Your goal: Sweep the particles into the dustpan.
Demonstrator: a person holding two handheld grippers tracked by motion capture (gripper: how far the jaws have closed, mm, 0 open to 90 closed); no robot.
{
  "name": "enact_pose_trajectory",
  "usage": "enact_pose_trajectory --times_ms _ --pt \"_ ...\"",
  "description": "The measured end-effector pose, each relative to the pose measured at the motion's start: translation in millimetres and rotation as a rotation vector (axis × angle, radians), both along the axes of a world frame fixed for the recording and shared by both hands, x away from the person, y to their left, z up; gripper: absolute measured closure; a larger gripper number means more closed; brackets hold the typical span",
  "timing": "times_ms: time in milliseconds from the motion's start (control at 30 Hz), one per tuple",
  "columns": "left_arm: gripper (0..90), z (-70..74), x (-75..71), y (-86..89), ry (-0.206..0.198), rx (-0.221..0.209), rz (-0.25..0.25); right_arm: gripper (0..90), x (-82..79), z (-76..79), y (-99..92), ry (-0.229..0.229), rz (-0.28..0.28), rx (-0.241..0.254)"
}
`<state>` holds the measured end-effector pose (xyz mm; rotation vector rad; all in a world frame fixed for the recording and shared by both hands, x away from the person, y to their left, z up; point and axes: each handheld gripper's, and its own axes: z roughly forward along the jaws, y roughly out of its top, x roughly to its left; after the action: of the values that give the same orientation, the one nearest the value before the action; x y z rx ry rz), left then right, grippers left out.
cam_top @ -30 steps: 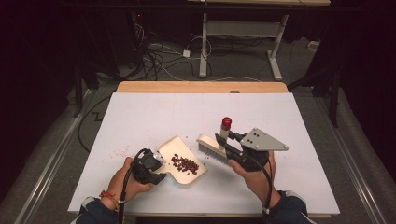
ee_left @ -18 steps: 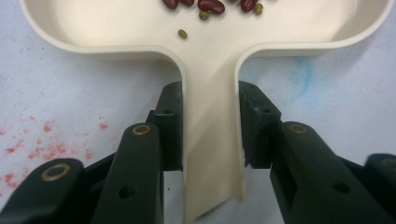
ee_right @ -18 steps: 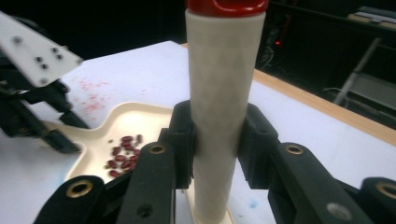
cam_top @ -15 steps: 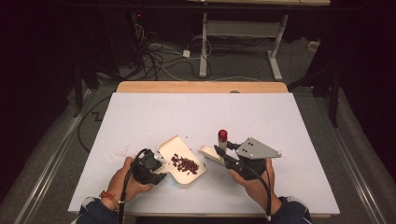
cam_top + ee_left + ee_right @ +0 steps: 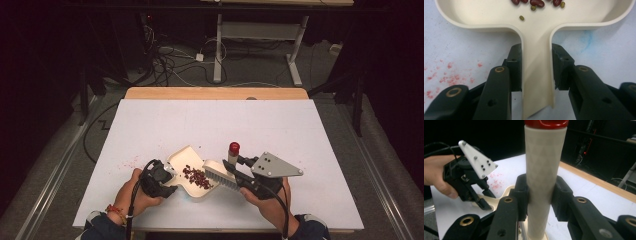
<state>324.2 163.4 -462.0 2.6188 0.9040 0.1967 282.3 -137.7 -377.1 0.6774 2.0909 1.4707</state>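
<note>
Cream plastic makes up both tools on the white desk (image 5: 300,130): a dustpan (image 5: 186,159) and a small brush (image 5: 220,174) with a red-capped handle. From the high view the dustpan lies near the front edge of the desk, left of centre, with a heap of dark red beans (image 5: 196,177) in its tray. The brush bristles rest at the pan's right edge, just beside the beans, and its handle stands up and tilts away from the person.

The left gripper view adds what the high view cannot resolve. The dustpan's narrow handle (image 5: 537,82) runs straight between the two black jaws of the left gripper (image 5: 537,67), which are clamped on it from both sides. A few red beans (image 5: 537,3) and smaller greenish ones lie at the top of the tray, and faint red specks (image 5: 446,75) mark the desk to the left.

The right gripper view looks along the brush handle (image 5: 543,177), a pale cylinder topped by a red cap (image 5: 546,123). It stands upright between the jaws of the right gripper (image 5: 541,195), which are clamped on it. Farther off in that view the left gripper (image 5: 484,203) appears with its grey three-cornered plate, held by a hand (image 5: 437,173), its tips down at the pan. A wooden edge (image 5: 596,180) borders the desk behind.
</note>
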Motion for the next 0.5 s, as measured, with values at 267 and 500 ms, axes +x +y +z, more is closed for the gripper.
enact_pose_trajectory --times_ms 267,500 --pt "64.0 -0.9 1.0 2.0 0.011 -0.009 0.007 69.9 25.8 5.8 -14.9 -0.079 -0.093 0.023" --pt "64.0 -1.2 2.4 4.4 0.022 -0.019 0.009 69.9 70.9 -1.7 -0.9 -0.099 -0.149 0.000"
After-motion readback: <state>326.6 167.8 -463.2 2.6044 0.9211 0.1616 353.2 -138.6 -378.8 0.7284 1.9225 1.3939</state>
